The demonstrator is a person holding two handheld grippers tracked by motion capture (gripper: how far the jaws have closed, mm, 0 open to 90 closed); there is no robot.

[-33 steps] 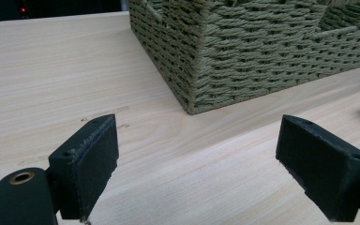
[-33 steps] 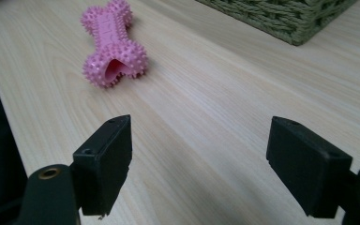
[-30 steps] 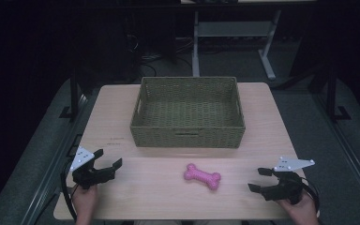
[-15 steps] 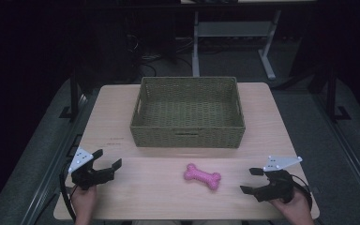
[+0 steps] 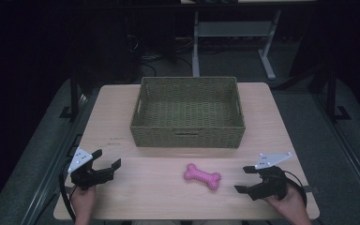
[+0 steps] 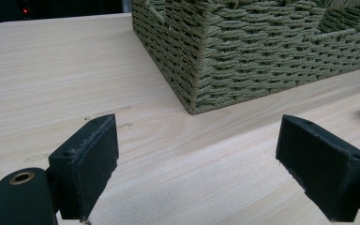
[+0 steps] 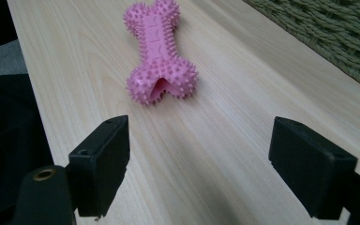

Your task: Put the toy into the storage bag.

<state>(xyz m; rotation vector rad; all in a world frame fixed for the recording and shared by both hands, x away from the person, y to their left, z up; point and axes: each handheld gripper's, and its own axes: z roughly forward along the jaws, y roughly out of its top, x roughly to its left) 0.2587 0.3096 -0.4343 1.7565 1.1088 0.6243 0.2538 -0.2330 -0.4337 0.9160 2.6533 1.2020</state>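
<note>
- right hand-held gripper [image 5: 247, 180] spread wide, near the pink bone toy [image 5: 202, 176]; its spiky, rounded ends could slip from a shallow pinch
- left hand-held gripper [image 5: 107, 160] spread, idle; a careless lift might clip the basket [image 5: 187, 137] rim

The pink bone toy [image 5: 202, 176] lies flat on the wooden table, near the front edge and a little right of centre, just in front of the woven basket's near wall but apart from it. It is a rubbery, dog-bone shape with knobbed ends, covered all over in short soft spikes [image 7: 159, 51]. Its length runs slightly slantwise, left end farther, right end nearer. The near end appears to have a small slit or hollow, though that is hard to tell.
</note>
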